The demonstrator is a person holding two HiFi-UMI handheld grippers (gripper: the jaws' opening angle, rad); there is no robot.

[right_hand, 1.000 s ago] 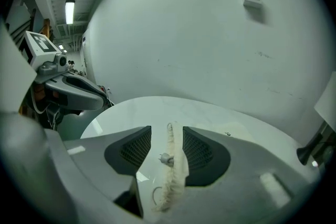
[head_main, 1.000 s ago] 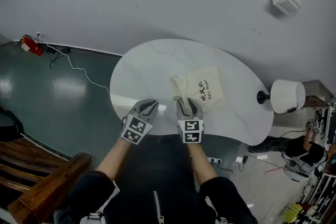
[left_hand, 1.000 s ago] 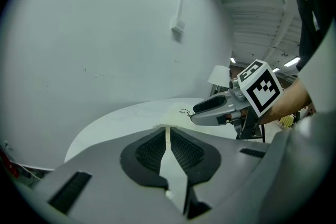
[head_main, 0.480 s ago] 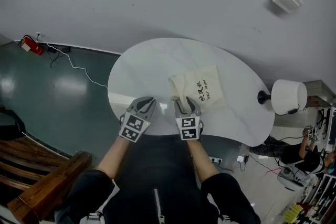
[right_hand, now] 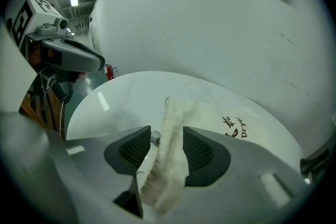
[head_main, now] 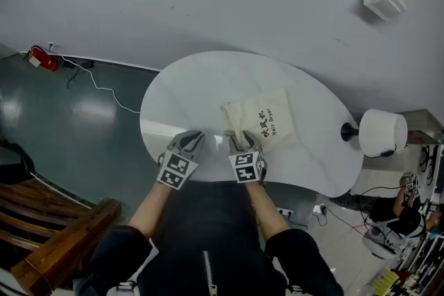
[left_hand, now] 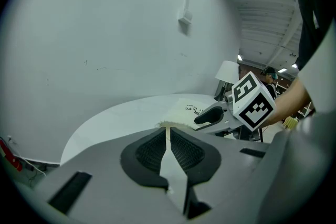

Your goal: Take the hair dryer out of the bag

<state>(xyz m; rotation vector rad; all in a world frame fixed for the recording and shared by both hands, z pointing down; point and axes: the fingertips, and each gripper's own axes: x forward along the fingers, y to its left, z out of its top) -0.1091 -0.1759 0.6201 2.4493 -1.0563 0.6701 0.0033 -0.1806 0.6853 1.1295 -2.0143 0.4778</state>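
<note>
A cream cloth bag (head_main: 262,120) with dark print lies on the white oval table (head_main: 194,93). Its gathered neck points toward me. No hair dryer shows; whatever the bag holds is hidden. My right gripper (head_main: 243,142) is open at the near table edge, with the bag's neck (right_hand: 170,118) lying between its pads. Its jaws have just been closing slightly, and a gap still shows beside the left pad. My left gripper (head_main: 189,140) hovers just left of the bag, shut on nothing. In the left gripper view its jaws (left_hand: 168,131) meet, with the bag's edge (left_hand: 184,112) just beyond them.
A white lamp (head_main: 381,132) on a black base stands at the table's right end. A red object (head_main: 38,59) with a cable lies on the floor at left. Wooden steps (head_main: 41,218) are at lower left. A person (head_main: 406,208) is at lower right.
My right gripper has come down onto the bag's neck, which now lies between its jaws. The left gripper has hardly moved.
</note>
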